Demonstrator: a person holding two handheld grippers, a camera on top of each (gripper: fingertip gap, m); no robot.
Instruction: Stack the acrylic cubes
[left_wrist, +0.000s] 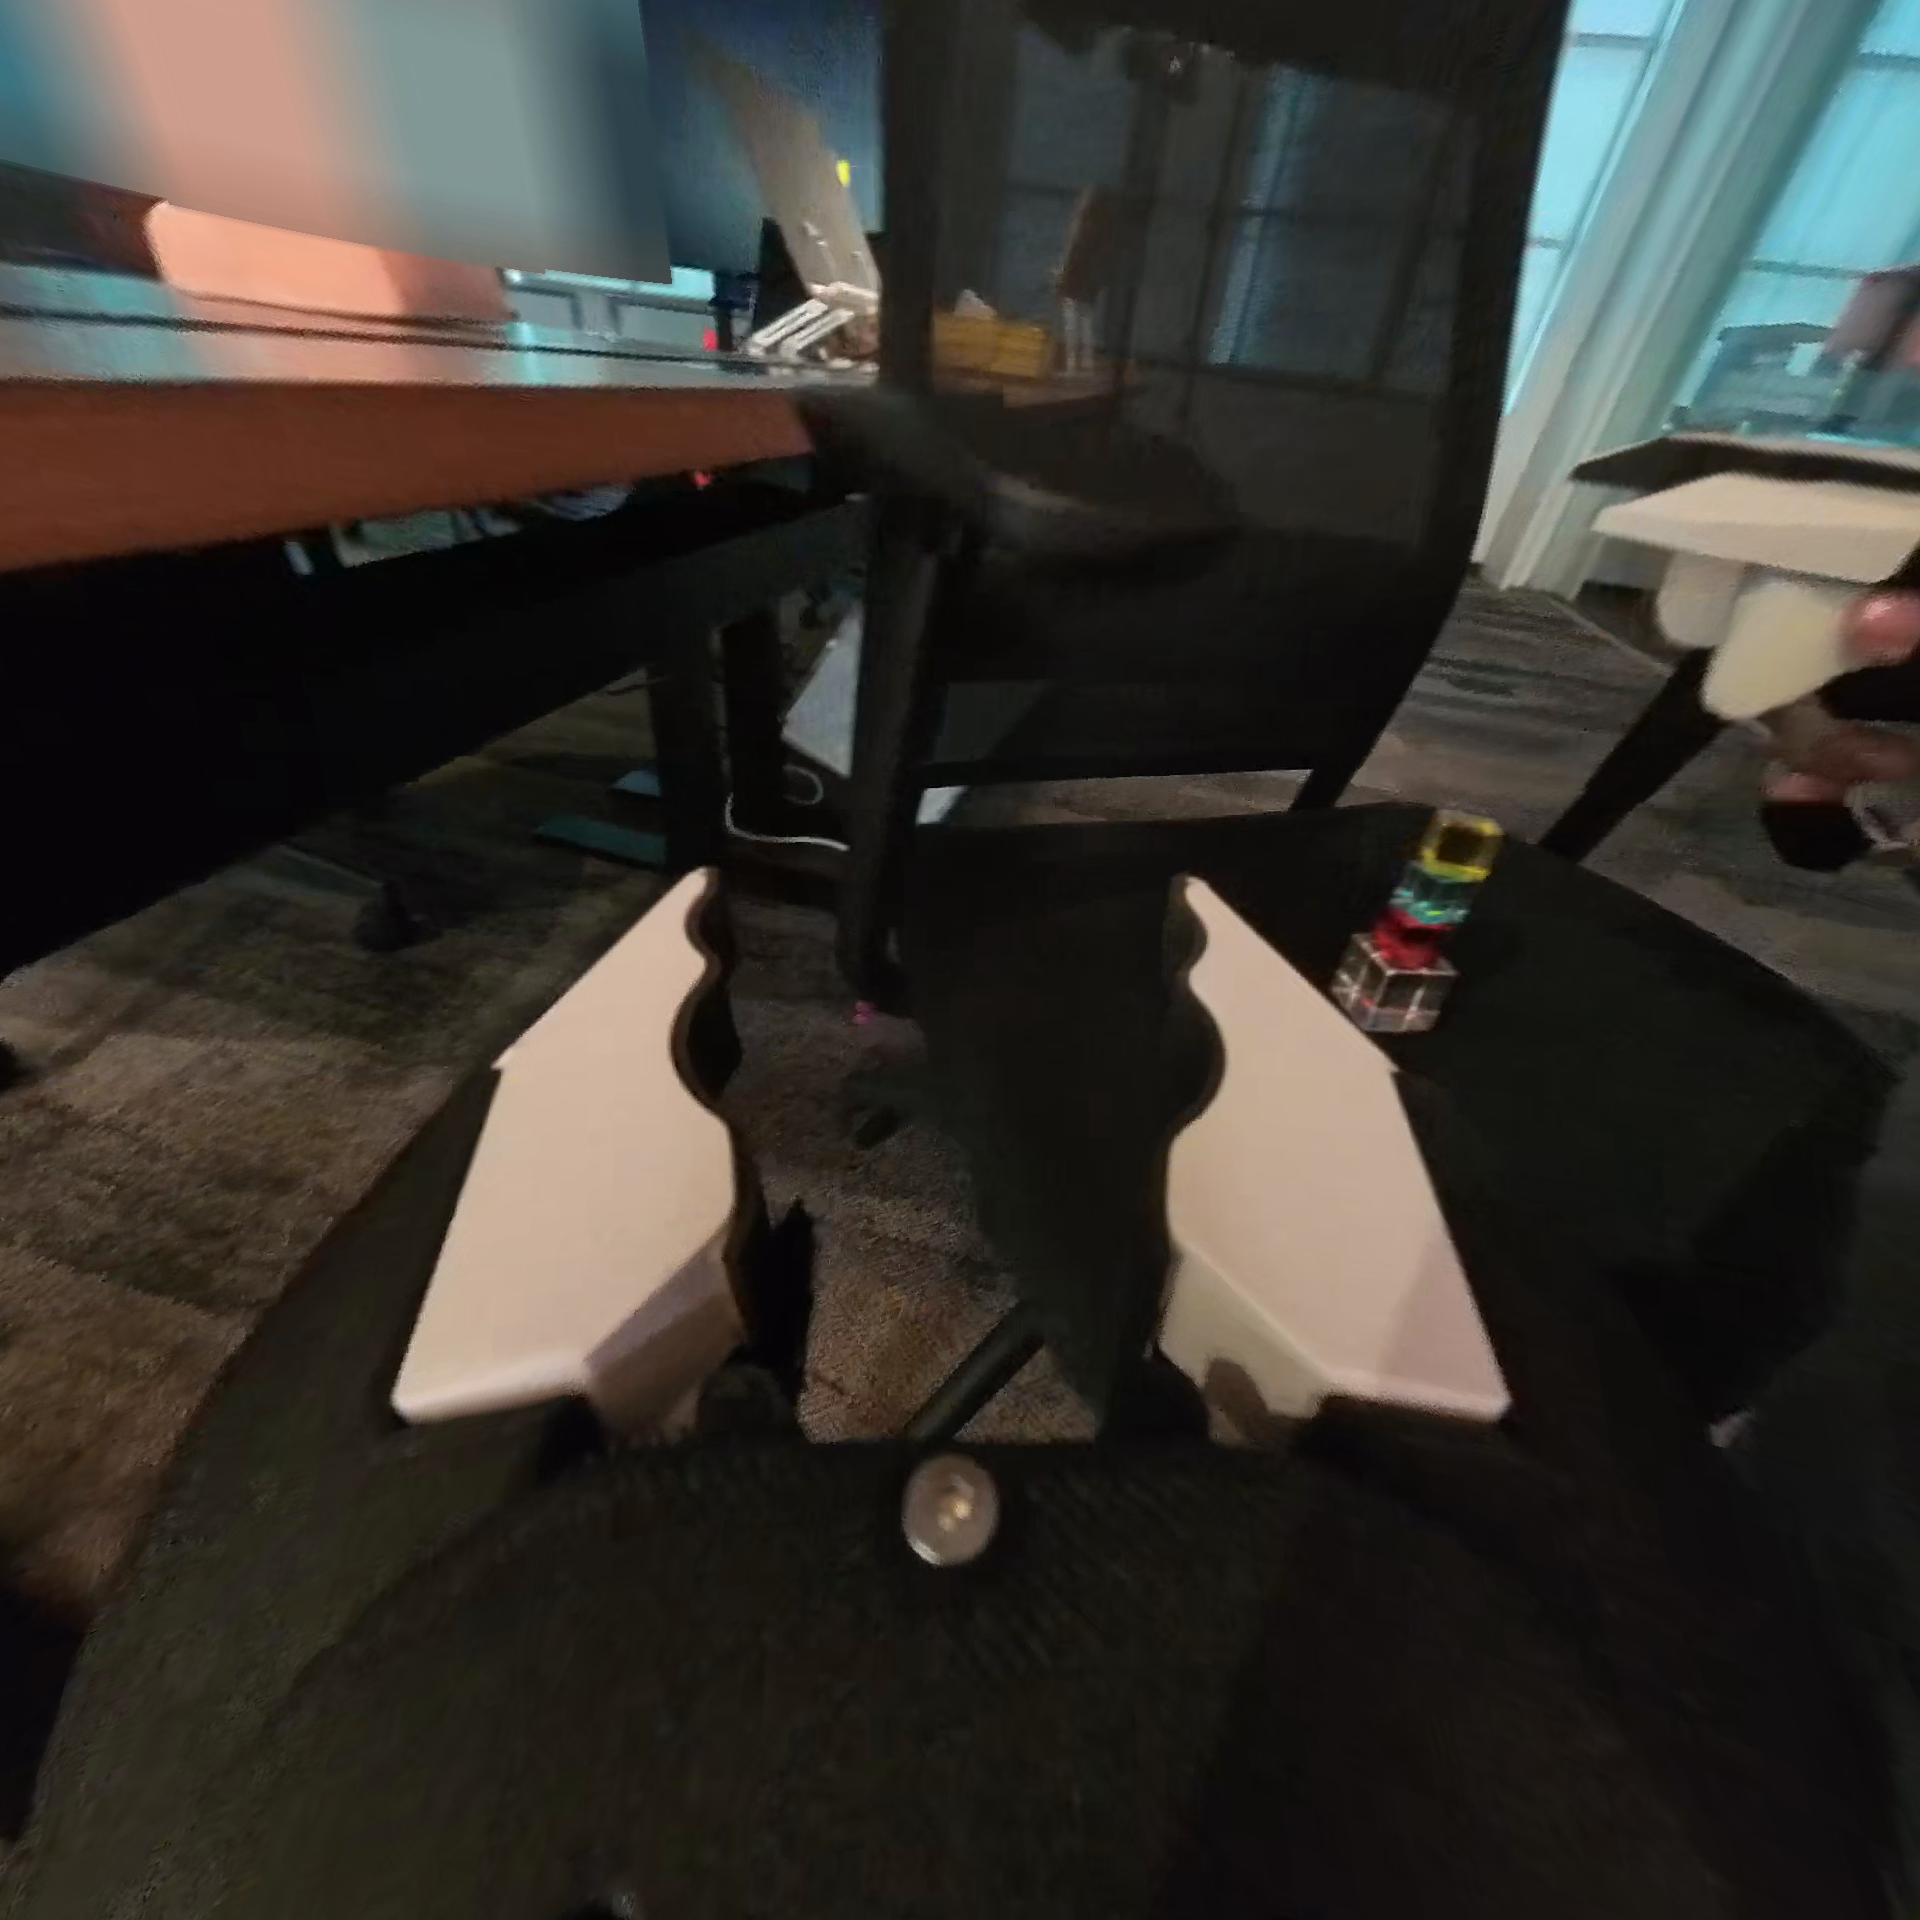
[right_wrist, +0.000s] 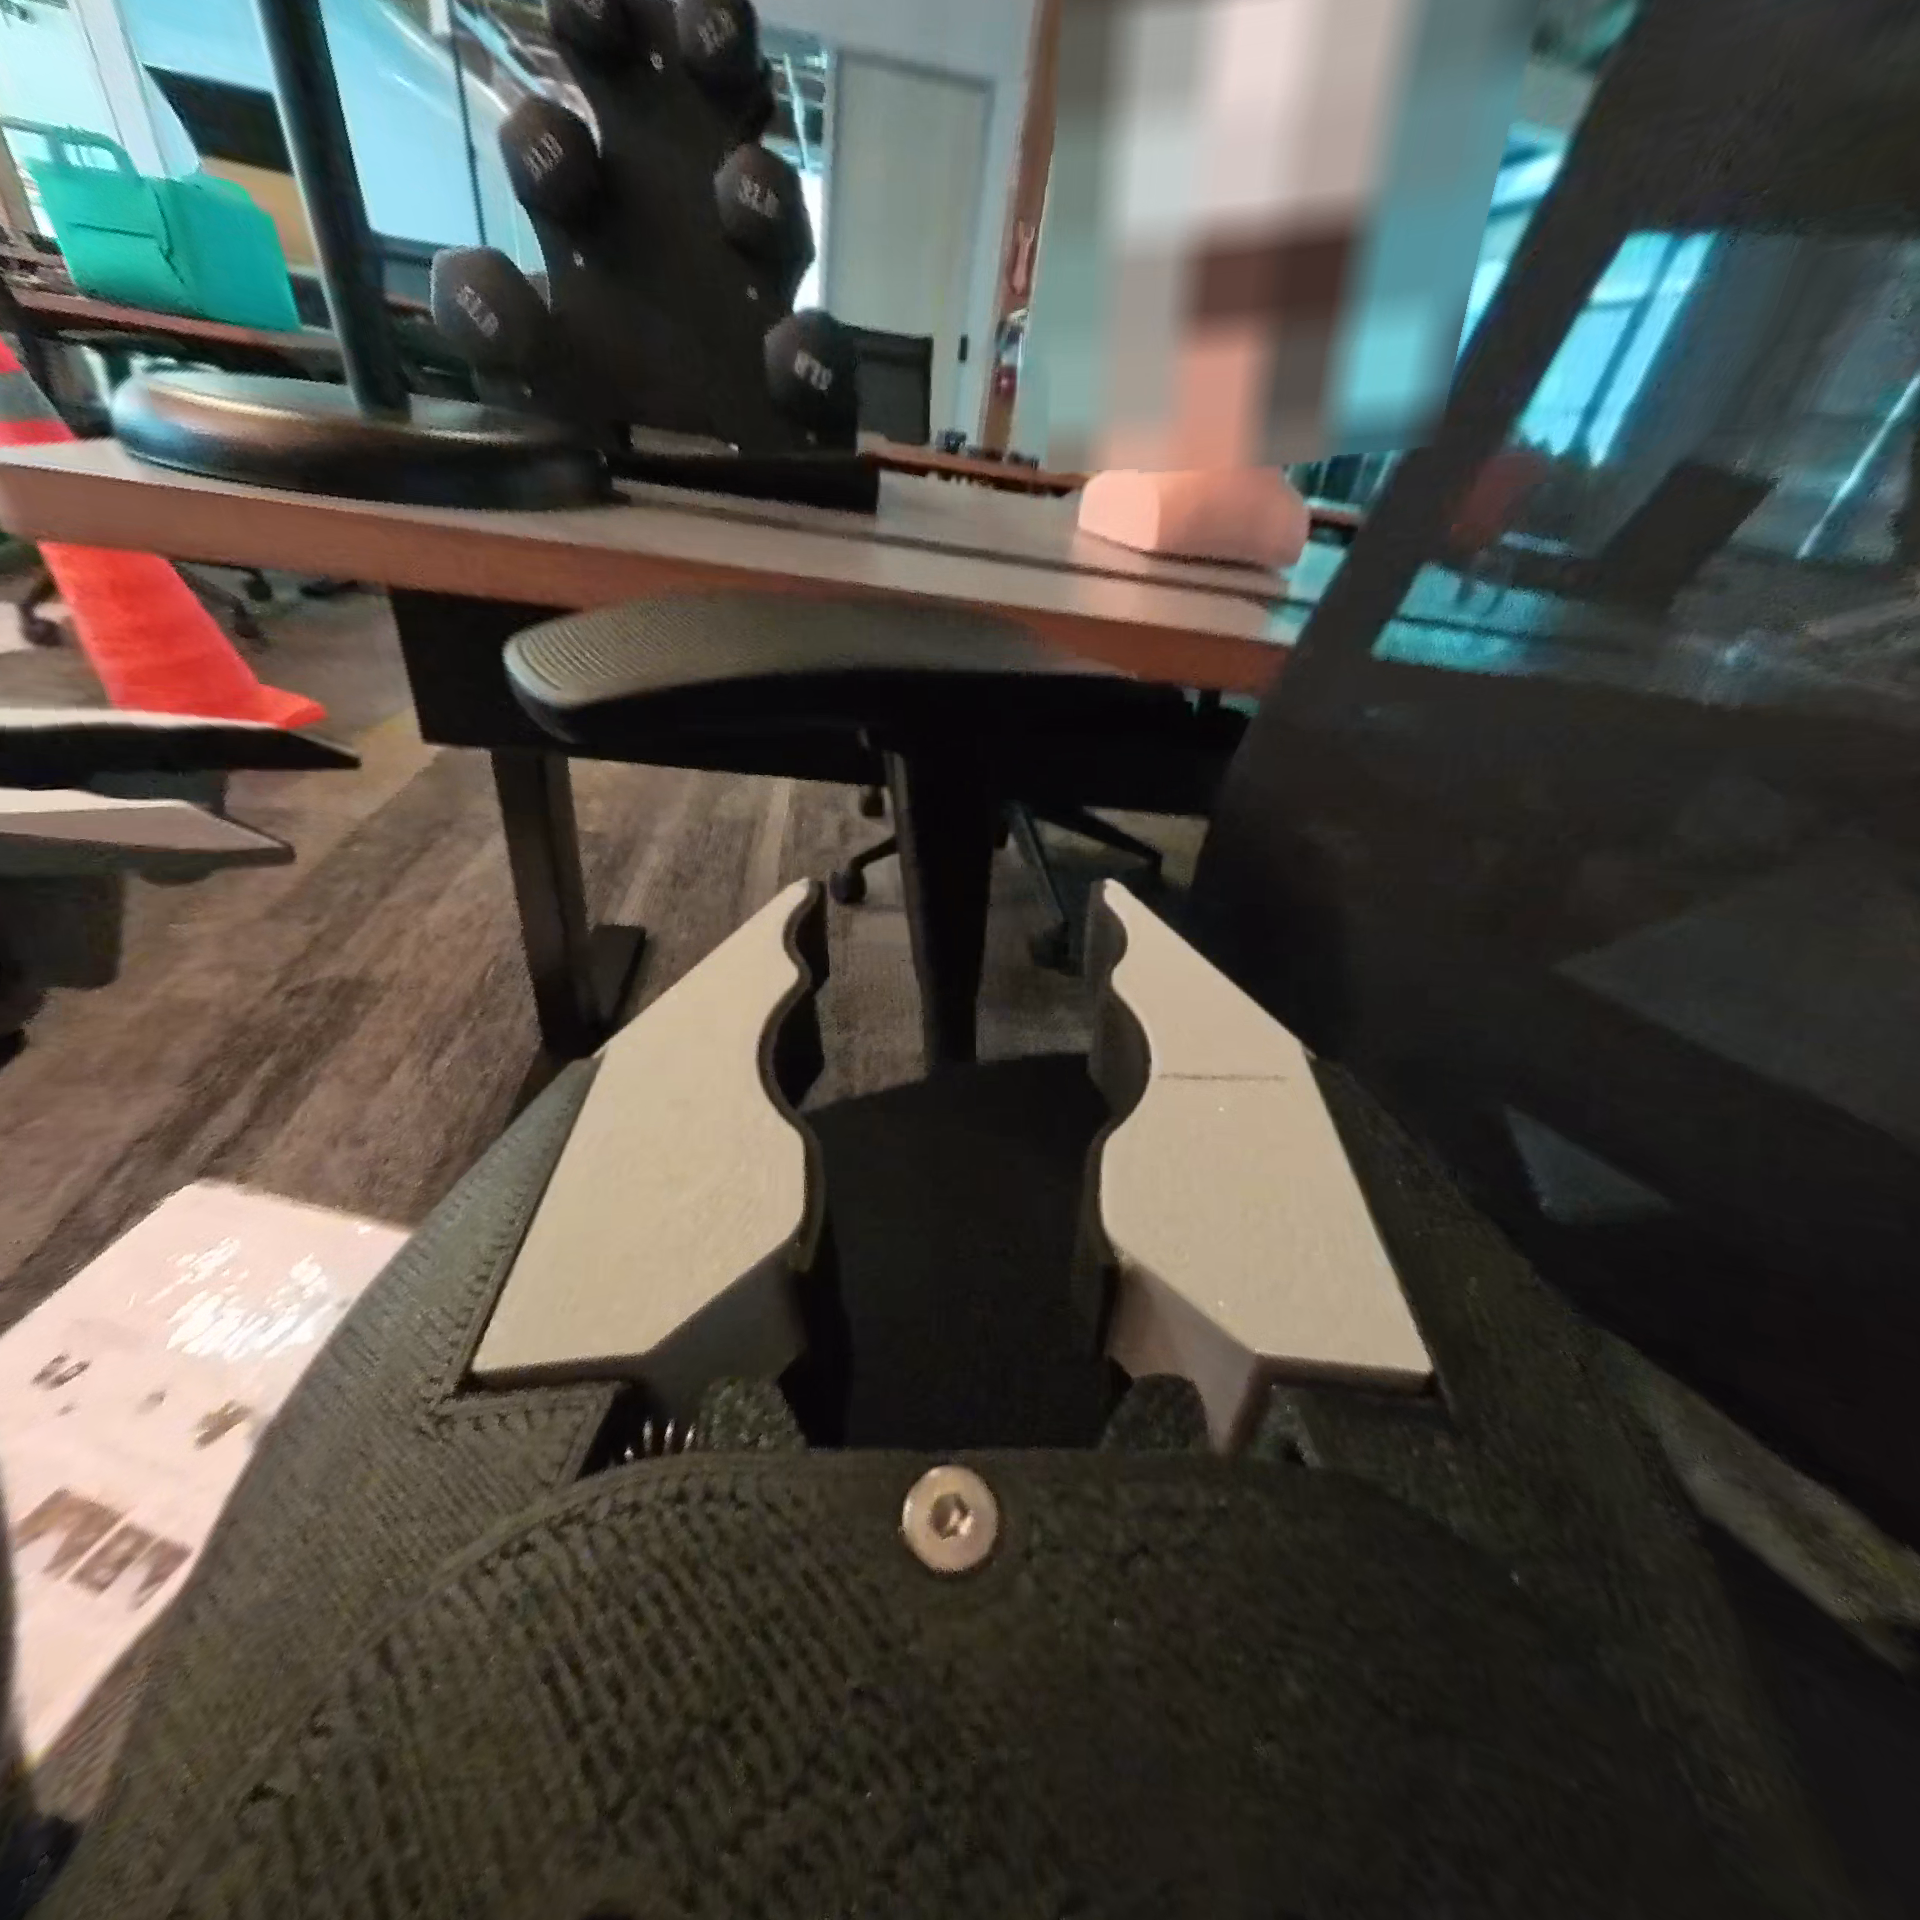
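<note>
A stack of cubes (left_wrist: 1408, 940) stands on the seat (left_wrist: 1621, 997) of an office chair, in front of its backrest (left_wrist: 1299, 416) and to the right of the left gripper (left_wrist: 948, 935), whose fingers are spread with nothing between them. Beyond the chair's armrest (right_wrist: 831, 655) runs a surface (right_wrist: 644, 556) carrying a monitor base (right_wrist: 343, 442) and a rack of dumbbells (right_wrist: 665, 239). On the floor to the left lies a cone (right_wrist: 156, 634).

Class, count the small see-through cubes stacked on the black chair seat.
4, in one stack: clear cube at bottom, red, teal, yellow on top. Others may be hidden.
</note>
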